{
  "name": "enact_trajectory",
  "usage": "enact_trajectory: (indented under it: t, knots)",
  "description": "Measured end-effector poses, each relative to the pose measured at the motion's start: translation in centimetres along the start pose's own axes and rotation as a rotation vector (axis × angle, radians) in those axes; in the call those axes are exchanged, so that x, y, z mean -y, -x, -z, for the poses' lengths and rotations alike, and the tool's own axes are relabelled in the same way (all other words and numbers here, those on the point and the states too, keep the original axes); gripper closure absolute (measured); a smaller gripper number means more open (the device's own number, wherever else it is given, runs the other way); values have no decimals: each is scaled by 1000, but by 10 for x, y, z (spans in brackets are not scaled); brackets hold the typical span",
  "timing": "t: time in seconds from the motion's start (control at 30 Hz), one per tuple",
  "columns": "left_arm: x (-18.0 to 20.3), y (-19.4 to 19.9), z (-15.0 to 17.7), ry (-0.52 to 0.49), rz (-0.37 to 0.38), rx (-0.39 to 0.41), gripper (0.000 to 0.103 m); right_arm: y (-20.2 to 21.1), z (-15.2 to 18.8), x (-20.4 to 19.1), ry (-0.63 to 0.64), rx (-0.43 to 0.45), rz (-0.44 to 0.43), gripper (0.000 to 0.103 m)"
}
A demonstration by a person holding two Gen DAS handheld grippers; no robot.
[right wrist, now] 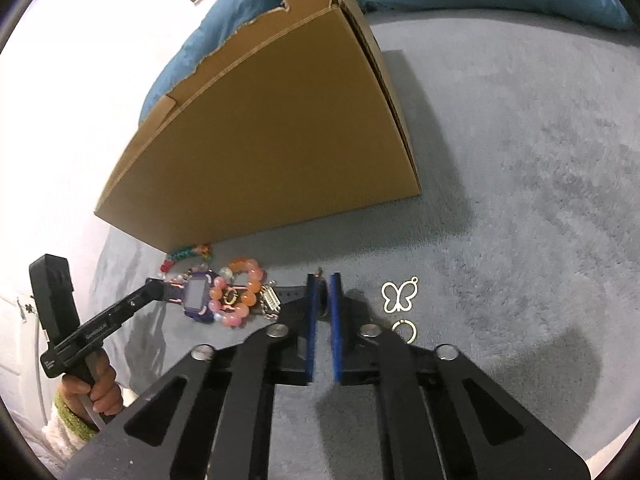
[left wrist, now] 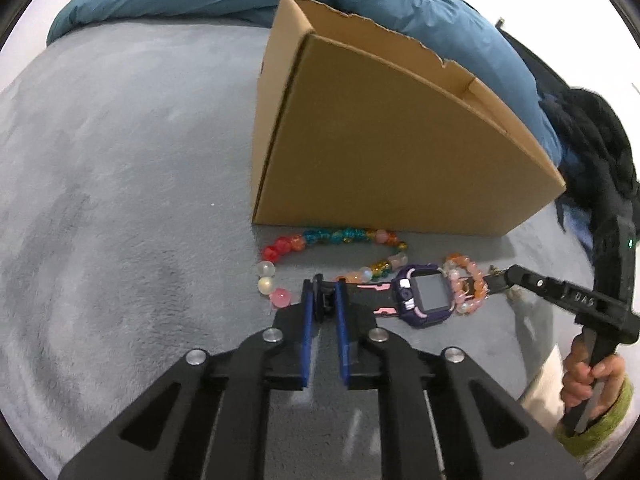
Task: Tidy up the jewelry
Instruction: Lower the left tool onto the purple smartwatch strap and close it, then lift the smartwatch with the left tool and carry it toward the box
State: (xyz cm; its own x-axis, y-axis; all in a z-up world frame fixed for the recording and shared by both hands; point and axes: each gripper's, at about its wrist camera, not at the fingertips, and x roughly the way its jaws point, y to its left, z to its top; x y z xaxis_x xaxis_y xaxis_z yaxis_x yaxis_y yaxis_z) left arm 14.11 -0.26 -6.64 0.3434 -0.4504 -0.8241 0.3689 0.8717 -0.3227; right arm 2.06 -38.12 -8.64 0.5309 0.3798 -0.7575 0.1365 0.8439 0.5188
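Both claws (left wrist: 324,300) (right wrist: 323,294) downtilted, on watch strap (left wrist: 360,292)

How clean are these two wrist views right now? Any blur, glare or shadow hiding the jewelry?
Left wrist view: strong fisheye bowing of the cardboard box, slight softness, watch face readable, no glare. Right wrist view: same bowing, white wash-out at left, dark gripper shadow on the blanket, butterfly charm still sharp.

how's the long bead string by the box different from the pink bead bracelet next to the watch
The long bead string is multicoloured, with red, teal, yellow and clear beads; the pink bead bracelet is all pink and orange. The string sprawls open beside the cardboard box; the bracelet is a small tight ring against the watch. Both lie on the grey blanket.
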Motion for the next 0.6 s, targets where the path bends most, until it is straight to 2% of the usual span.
enact_trajectory:
  t: [0.1, 0.33, 0.43, 0.57, 0.6]
  knots:
    - [2, 17, -6, 17, 43, 19, 98, 2, -1, -1, -21, 3, -49, 101]
    - [35, 68, -35, 29, 202, 76, 99, 7, 6, 4, -118, -22, -218, 102]
    - [54, 84, -47, 20, 253, 91, 99, -6, 18, 2, -188, -72, -316, 102]
    - [71, 97, -56, 11, 272, 101, 99, -24, 37, 2, -283, -147, -426, 102]
    - [72, 100, -58, 15, 279, 103, 99, -30, 43, 4, -329, -173, -476, 102]
